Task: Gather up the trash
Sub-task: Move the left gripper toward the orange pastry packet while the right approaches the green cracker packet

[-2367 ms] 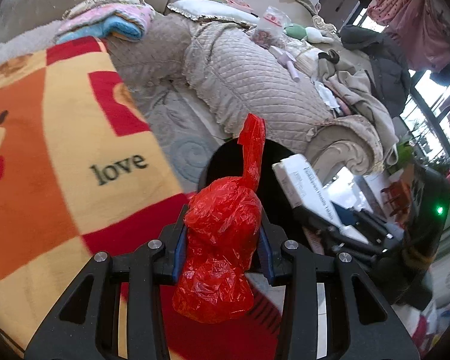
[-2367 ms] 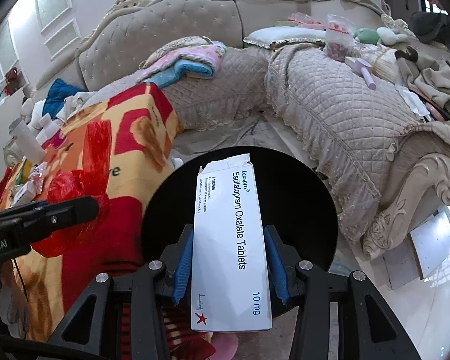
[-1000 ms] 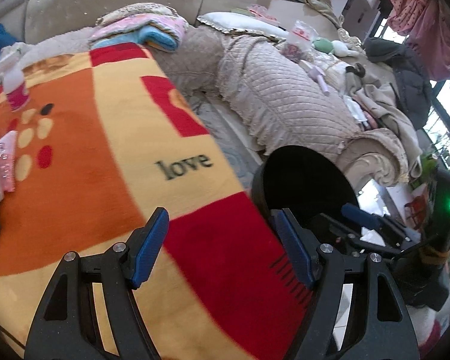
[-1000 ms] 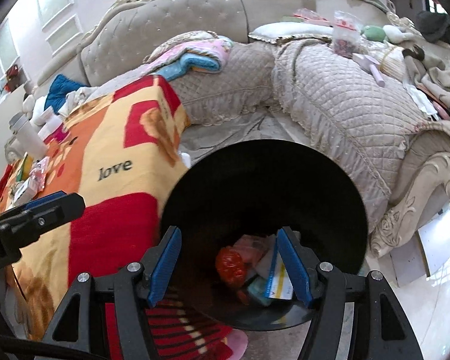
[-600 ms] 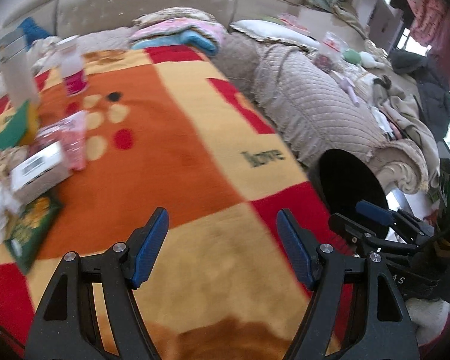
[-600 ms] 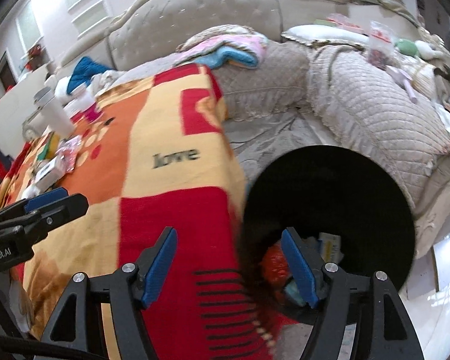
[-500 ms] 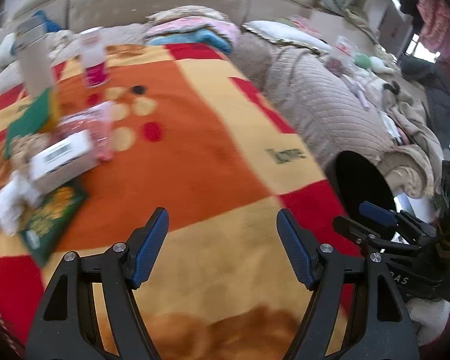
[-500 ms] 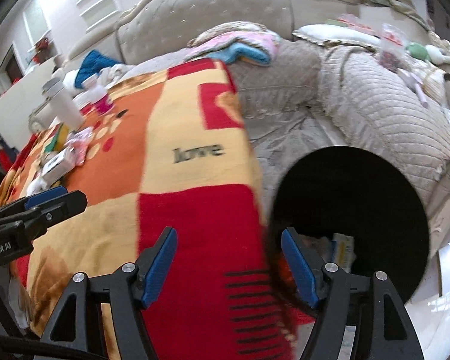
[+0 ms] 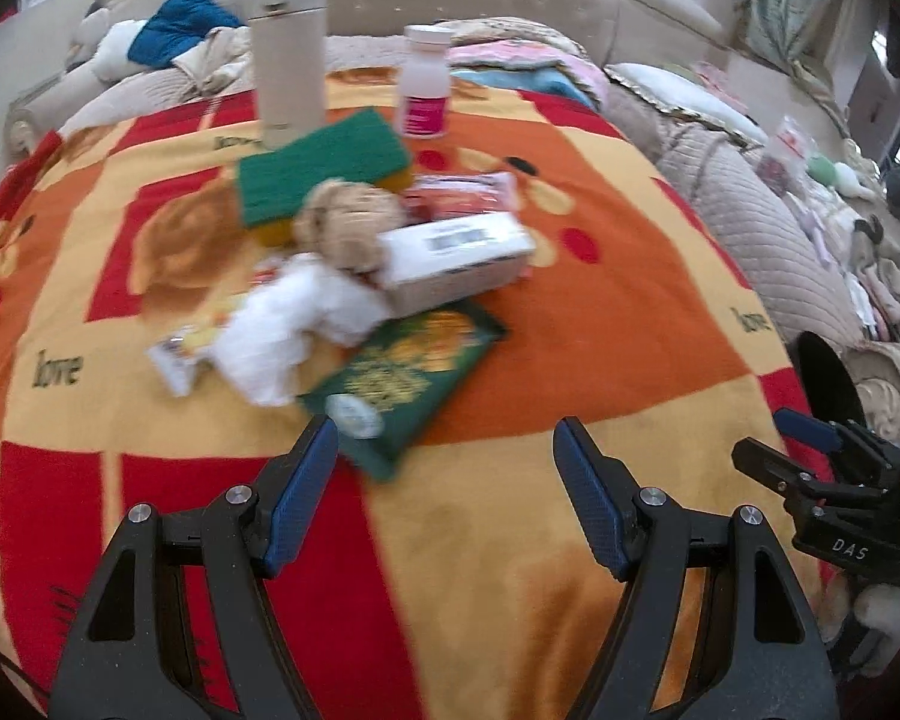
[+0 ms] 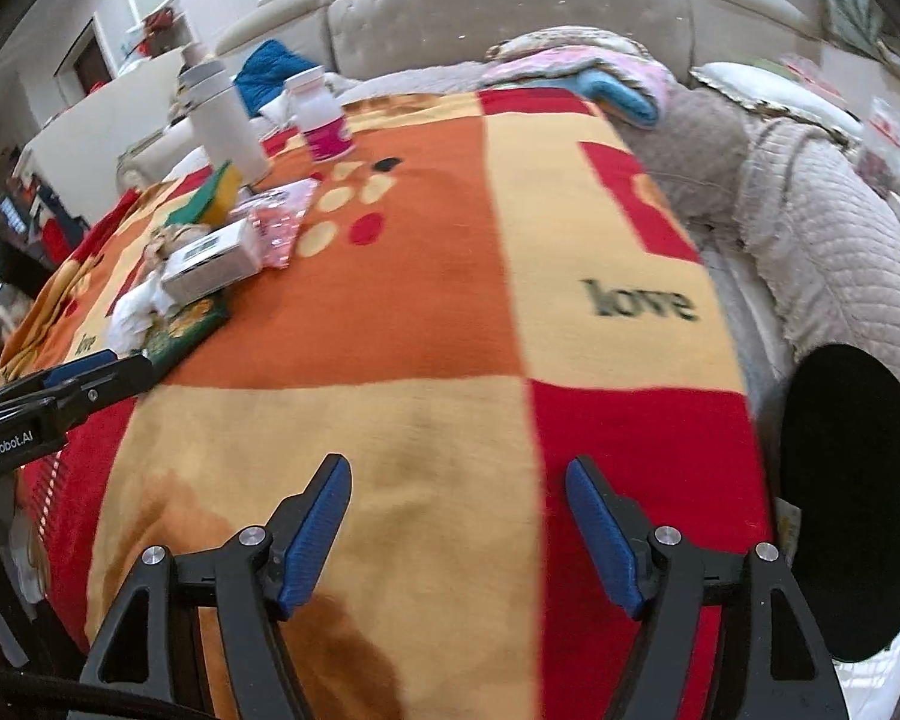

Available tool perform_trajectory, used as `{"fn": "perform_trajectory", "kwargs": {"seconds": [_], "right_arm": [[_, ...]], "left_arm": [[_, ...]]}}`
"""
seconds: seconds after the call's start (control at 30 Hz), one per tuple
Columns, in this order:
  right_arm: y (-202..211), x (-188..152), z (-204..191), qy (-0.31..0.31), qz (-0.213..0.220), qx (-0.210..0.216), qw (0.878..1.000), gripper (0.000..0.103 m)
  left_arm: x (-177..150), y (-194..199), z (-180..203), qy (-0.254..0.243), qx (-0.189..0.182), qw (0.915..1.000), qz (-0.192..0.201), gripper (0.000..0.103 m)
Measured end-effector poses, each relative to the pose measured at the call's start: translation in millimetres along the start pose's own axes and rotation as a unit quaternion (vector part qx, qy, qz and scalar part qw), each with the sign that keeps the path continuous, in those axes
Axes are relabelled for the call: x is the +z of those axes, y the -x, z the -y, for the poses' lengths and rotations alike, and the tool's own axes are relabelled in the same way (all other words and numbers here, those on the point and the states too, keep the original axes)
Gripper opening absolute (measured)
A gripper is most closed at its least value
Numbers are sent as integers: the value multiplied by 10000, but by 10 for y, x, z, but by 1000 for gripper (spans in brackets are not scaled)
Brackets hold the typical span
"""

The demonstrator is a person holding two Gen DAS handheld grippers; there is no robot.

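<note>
Both grippers were empty: the left gripper (image 9: 444,456) wide apart, the right gripper (image 10: 457,501) opening, above the blanket (image 10: 438,312).

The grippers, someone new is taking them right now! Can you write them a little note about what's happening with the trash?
Left gripper: open, empty, over the blanket near the pile.
Right gripper: empty, jaws opening, nothing between them, beside the black bin.
Trash on the blanket: green packet, white box, white crumpled tissue, brownish wad, pink wrapper, small wrapper.
Done: nothing in hand; the bin's contents are not visible.
Left: carry the pile to the bin. The green sponge, the tall flask and the pill bottle may not be trash.
</note>
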State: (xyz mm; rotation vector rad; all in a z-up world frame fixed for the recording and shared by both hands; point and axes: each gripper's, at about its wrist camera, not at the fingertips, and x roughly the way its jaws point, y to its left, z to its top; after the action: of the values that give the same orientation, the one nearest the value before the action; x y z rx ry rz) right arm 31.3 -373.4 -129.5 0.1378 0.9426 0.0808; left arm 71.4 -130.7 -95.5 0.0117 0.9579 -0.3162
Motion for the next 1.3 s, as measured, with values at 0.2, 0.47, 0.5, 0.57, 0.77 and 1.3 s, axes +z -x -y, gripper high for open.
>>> {"fn": "perform_trajectory", "kwargs": {"seconds": [0.2, 0.47, 0.5, 0.57, 0.77, 1.3], "right_arm": [[-127, 126, -352, 101, -36, 264, 9996, 75], [-463, 453, -978, -164, -65, 812, 9965, 78], [-524, 487, -1082, -171, -80, 859, 9961, 78], [-651, 563, -1282, -136, -101, 847, 9963, 78], [-904, 756, -1644, -3, -7, 511, 9987, 78], [-617, 513, -895, 575, -148, -228, 9980, 78]], "left_arm": [[-27, 83, -478, 140, 330, 9993, 47, 74], [-41, 188, -1089, 624, 578, 9963, 129, 74], [-48, 200, -1154, 662, 587, 9960, 133, 74], [-52, 210, -1218, 690, 612, 9956, 142, 74], [-65, 190, -1364, 760, 607, 9952, 137, 74], [334, -362, -1118, -183, 735, 9971, -55, 74]]}}
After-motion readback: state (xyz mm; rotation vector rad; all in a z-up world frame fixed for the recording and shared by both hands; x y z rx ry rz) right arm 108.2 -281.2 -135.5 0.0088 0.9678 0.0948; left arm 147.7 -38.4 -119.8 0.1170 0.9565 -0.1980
